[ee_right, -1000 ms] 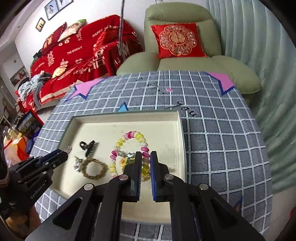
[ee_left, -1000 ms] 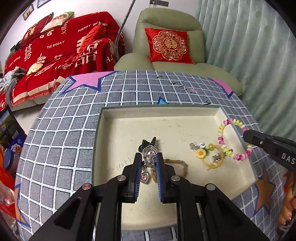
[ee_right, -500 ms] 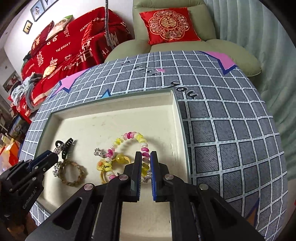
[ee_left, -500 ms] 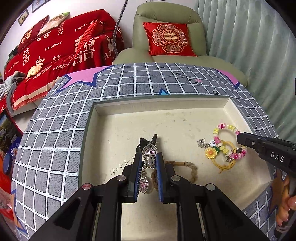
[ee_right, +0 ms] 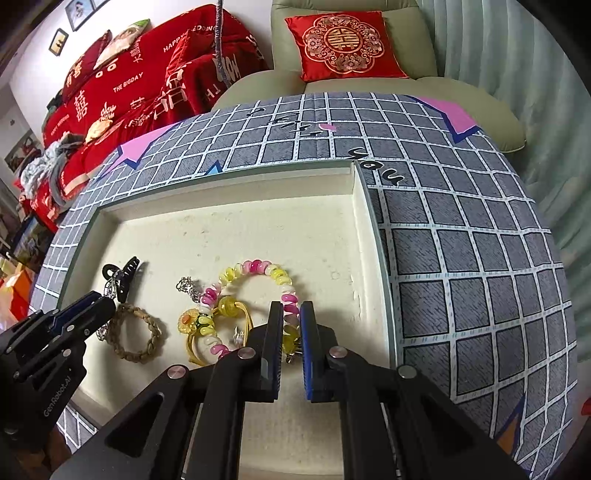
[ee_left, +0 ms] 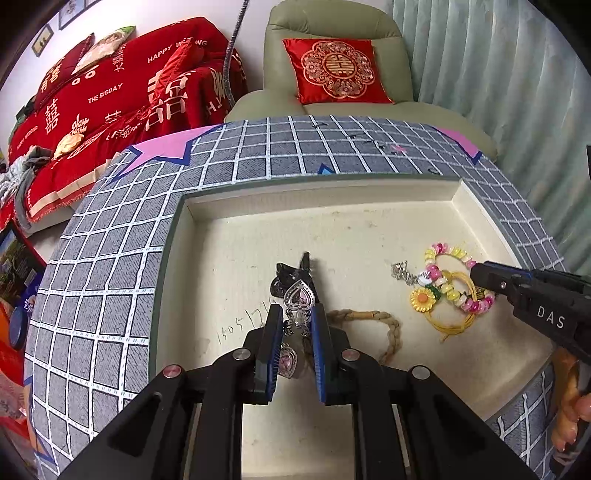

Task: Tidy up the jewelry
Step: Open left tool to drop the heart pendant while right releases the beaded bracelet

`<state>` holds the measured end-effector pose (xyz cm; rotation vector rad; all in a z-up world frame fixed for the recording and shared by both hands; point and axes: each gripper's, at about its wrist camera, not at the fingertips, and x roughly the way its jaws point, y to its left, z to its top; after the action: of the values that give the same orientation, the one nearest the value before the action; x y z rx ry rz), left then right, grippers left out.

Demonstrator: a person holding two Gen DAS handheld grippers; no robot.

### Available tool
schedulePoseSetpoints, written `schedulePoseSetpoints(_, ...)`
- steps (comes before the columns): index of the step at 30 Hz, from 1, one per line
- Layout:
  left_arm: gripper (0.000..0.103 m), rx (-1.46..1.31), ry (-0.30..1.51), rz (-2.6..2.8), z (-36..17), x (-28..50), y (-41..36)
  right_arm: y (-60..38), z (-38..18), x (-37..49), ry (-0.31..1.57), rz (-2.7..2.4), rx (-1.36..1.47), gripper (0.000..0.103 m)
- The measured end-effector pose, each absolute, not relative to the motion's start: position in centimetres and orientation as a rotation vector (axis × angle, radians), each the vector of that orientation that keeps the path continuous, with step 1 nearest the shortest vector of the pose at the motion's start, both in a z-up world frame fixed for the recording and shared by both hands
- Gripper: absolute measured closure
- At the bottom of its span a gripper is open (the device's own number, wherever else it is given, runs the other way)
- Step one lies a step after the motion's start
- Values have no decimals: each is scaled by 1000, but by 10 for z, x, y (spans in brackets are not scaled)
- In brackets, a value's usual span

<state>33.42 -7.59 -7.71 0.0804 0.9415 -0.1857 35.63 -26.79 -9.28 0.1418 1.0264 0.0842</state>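
A cream tray (ee_left: 332,195) sits on the grey checked table. My left gripper (ee_left: 297,317) is shut on a silver heart pendant piece (ee_left: 298,295) low over the tray, beside a black hair claw (ee_left: 291,275) and a braided tan bracelet (ee_left: 384,325). My right gripper (ee_right: 291,314) is shut on the pink and yellow bead bracelet (ee_right: 255,269), which lies on the tray with a yellow cord and sunflower charm (ee_right: 188,319). The right gripper also shows in the left wrist view (ee_left: 480,275), and the left gripper in the right wrist view (ee_right: 103,306).
The tray's right wall (ee_right: 365,236) is close to the right gripper. A green armchair (ee_left: 332,33) with a red cushion and a red-covered sofa (ee_left: 110,99) stand behind the table. A curtain (ee_left: 517,74) hangs at the right.
Both grippers have moved lower and closer to the tray floor. The bead bracelet now rests folded on the tray by the sunflower charm. Both grippers stay shut.
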Motion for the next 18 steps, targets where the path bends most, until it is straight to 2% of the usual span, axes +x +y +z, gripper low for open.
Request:
schedulePoseSetpoints(6,79,113,927,-165,-74,331,-77,-269,-96,358,1050,94,157,85)
schedulePoseSetpoints(8,79,112,916,-156,-70,330,-76,-270,-93,357,1046,106,170,74)
schedulePoseSetpoints(9,79,112,912,-155,-68,329,-75,-270,-91,357,1040,111,173,63)
schedulePoseSetpoints(10,79,112,907,-154,-66,328,-74,-270,-88,355,1028,115,175,58)
schedulePoseSetpoints(14,79,112,892,-150,-58,324,-74,-271,-71,348,982,132,196,56)
schedulePoseSetpoints(18,79,100,881,-157,-51,318,-72,-275,-56,336,952,135,232,49)
